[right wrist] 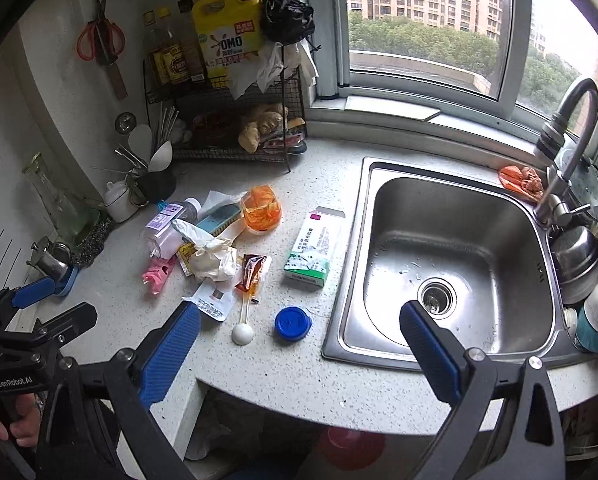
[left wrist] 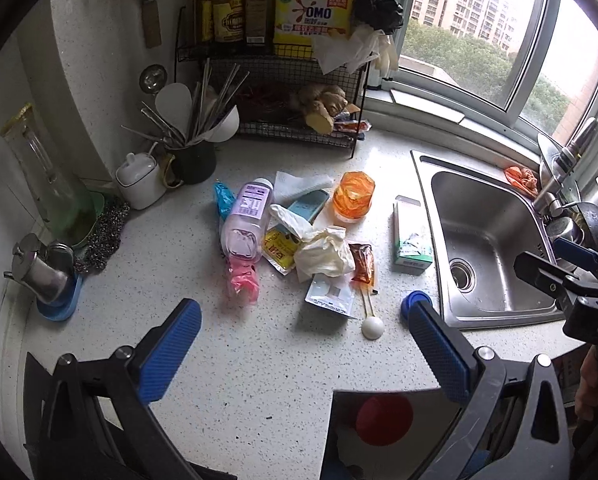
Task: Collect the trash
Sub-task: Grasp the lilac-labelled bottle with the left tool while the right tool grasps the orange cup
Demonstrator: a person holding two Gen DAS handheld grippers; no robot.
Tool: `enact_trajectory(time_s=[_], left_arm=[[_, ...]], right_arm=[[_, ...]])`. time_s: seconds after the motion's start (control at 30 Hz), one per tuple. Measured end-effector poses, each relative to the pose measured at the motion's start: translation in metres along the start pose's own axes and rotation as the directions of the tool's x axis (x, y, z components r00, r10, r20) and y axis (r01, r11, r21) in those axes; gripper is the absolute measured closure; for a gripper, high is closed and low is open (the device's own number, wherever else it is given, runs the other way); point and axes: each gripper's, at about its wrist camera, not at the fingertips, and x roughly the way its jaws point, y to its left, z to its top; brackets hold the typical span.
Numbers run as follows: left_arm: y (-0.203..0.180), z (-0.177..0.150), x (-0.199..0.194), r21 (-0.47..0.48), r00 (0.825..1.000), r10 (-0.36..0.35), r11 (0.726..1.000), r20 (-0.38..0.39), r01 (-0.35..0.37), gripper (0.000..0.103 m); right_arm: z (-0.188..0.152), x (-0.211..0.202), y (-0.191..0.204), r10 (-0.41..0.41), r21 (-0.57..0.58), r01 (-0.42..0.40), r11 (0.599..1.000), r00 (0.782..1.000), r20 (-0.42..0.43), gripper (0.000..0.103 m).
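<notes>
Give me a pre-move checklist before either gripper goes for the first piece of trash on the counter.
1. Left gripper open and empty: ok.
2. Right gripper open and empty: ok.
3. Trash within view on the countertop: ok; blue cap, white spoon and medicine box lie apart from the pile.
4. Path to the blue cap clear: ok, nothing stands between it and the right gripper.
5. Crumpled glove free of other items: not ok, it overlaps several wrappers.
6. Bin ready to receive trash: cannot tell; only something red shows below the counter edge.
</notes>
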Motion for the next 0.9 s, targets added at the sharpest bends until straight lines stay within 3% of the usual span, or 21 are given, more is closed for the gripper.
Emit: enact_trajectory(time_s=[0.2,0.4,0.77,0.9], left_arm=[[0.031,0.028,0.053,-0.041,0.996,0.059,0.997,-0.062,-0.062,0.0],[0.058,0.042,0.11,-0.12,0.99,0.027,0.992,-0.137,-0.044,0.0],[0.086,0.06,0.154,-0.143,0.979,0.027,0.988,-0.204,-0.057,0.0],[0.09,0.062,0.162,-0.124,0.976,0.034,0.99,-0.217,-0.062,0.0]], right_arm=[[0.038,0.071,0.016,0.035,-0.097,-0.042,0.994,0.996,-0.077,0.003],[0.065,0.146,0.022,0.009,-0.182,-0.041,0.982,0.985,-0.17,0.003],[0.1,0.233,0.025,-0.01,-0.264,-0.064,0.962,0.963,-0.269,0.008],[0.105,0.251,0.027,-0.005,-0.274,-0.083,0.958,0.951,-0.308,0.017]])
